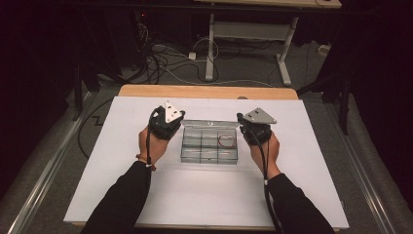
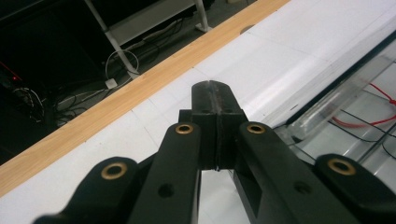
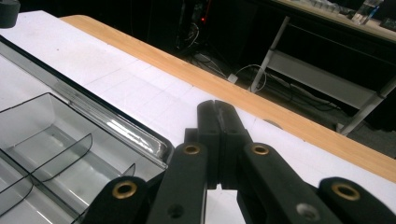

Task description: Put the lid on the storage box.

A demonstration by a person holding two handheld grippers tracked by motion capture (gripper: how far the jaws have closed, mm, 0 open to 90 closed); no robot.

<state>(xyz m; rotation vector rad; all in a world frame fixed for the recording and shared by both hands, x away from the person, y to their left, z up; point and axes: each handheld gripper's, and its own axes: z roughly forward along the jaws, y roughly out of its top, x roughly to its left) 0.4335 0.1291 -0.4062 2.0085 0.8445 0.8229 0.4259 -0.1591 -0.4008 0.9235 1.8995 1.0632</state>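
Clear compartment box (image 1: 209,143) at table centre, lid open, red wire (image 1: 226,141) in right-hand cell. Left gripper (image 1: 171,126) just left of box, right gripper (image 1: 251,130) just right; both closed, empty. Handling seems not yet begun.

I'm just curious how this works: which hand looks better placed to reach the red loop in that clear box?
Probably the right. The red loop lies in a compartment at the right end of the clear compartment box, next to the right gripper. The left gripper sits at the box's other end. Both are shut and empty.
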